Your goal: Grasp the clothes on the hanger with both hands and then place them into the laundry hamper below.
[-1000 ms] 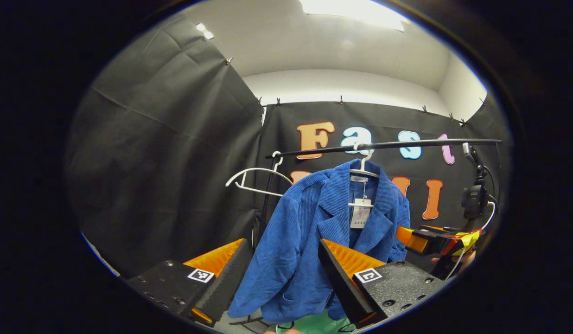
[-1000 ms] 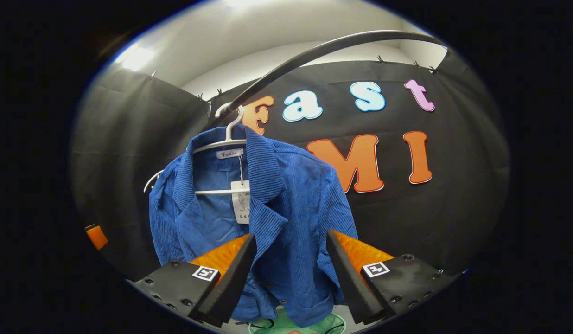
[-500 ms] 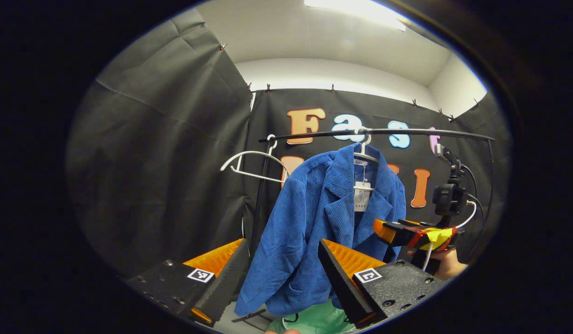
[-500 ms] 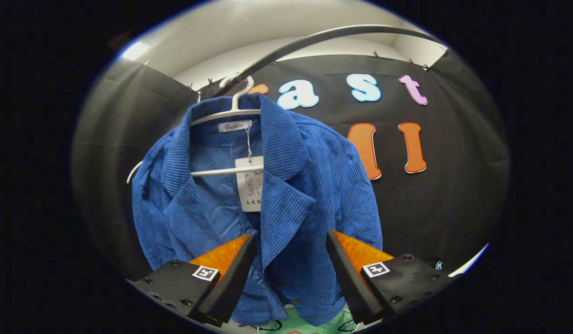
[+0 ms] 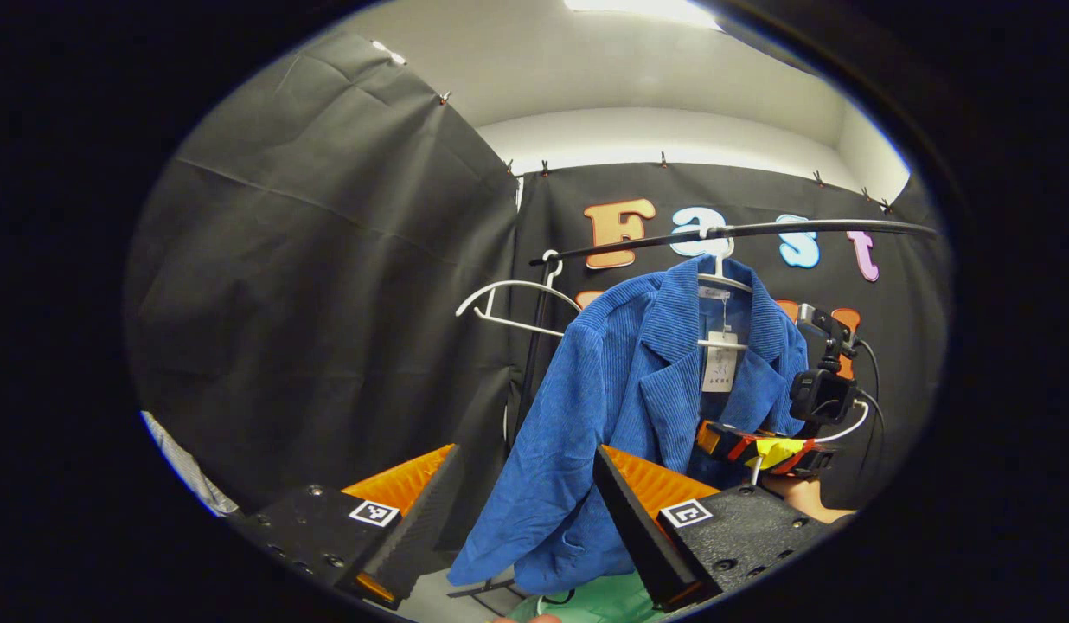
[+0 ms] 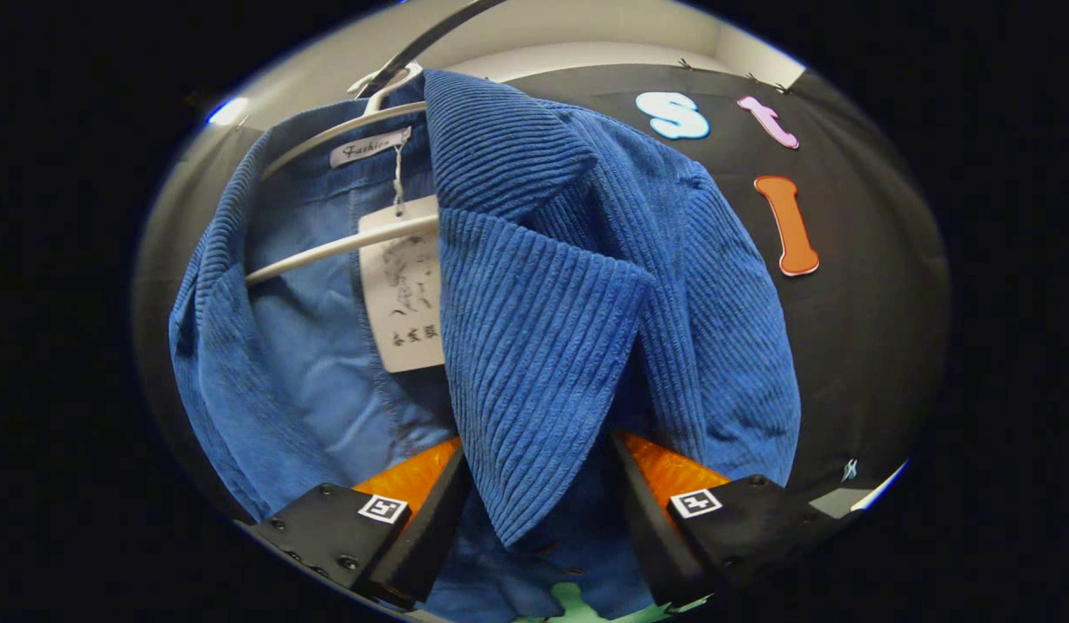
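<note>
Jacket [image 5: 638, 415] hangs open-fronted on a white hanger [image 6: 344, 130] from the rail [image 5: 759, 232], green hamper [image 5: 604, 601] directly below. Right tool [image 6: 534, 519] is spread with the lapel [image 6: 534, 346] between its fingers, not yet pinched; left tool [image 5: 526, 510] is spread too, short of the sleeve [image 5: 543, 467]. Open room sits left of the jacket apart from a spare hanger [image 5: 513, 303]; my read is the hem's free to drop straight down.
</note>
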Available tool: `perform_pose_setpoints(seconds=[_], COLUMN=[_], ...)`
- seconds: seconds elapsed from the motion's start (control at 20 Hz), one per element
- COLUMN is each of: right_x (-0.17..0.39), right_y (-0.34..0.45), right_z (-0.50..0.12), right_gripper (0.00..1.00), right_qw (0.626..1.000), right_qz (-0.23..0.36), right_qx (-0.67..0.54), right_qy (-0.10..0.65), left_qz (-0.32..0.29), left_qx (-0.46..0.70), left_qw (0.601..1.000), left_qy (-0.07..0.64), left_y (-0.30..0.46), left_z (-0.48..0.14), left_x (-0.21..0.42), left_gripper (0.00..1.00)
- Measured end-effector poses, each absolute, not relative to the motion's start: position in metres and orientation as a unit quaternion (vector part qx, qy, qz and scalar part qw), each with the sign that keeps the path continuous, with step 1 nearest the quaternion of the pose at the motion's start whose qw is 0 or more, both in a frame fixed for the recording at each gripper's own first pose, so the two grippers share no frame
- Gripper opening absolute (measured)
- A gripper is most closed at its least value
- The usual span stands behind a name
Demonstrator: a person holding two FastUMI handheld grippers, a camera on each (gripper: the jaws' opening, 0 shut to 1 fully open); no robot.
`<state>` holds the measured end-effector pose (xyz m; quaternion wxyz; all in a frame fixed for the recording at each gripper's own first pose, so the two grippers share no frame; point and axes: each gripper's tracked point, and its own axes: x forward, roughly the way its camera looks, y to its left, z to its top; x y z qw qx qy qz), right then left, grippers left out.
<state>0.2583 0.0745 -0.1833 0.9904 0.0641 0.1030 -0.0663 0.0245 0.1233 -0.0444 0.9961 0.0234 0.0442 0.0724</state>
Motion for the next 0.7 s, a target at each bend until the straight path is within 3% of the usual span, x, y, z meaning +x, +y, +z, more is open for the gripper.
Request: perform_pose_setpoints(seconds=[0.1,0.25,0.35,0.6,0.65,0.7], right_x=[0.247,0.230,0.221,0.182,0.176,0.169], right_y=[0.048,0.008,-0.014,-0.043,-0.045,-0.043], right_z=[-0.173,-0.150,-0.132,-0.052,-0.034,-0.018], right_gripper=[0.67,0.28,0.11,0.08,0.13,0.09], right_qw=[0.992,0.995,0.997,0.999,0.999,0.998], right_qz=[-0.072,-0.057,-0.052,-0.035,-0.034,-0.026], right_qx=[0.057,0.010,0.004,-0.014,-0.023,-0.030], right_qy=[0.089,0.077,0.065,-0.015,-0.033,-0.046], left_qz=[0.079,0.059,0.030,-0.028,-0.031,-0.031], left_qx=[0.027,0.016,0.004,-0.022,-0.025,-0.027], left_qw=[0.996,0.997,0.999,0.998,0.998,0.998], left_qy=[0.033,0.042,0.046,0.052,0.053,0.051], left_y=[0.111,0.080,0.054,-0.004,-0.013,-0.020], left_z=[-0.047,-0.060,-0.067,-0.085,-0.087,-0.088], left_x=[0.035,0.046,0.056,0.092,0.102,0.113], left_gripper=[0.91,0.95,0.92,0.95,0.95,0.95])
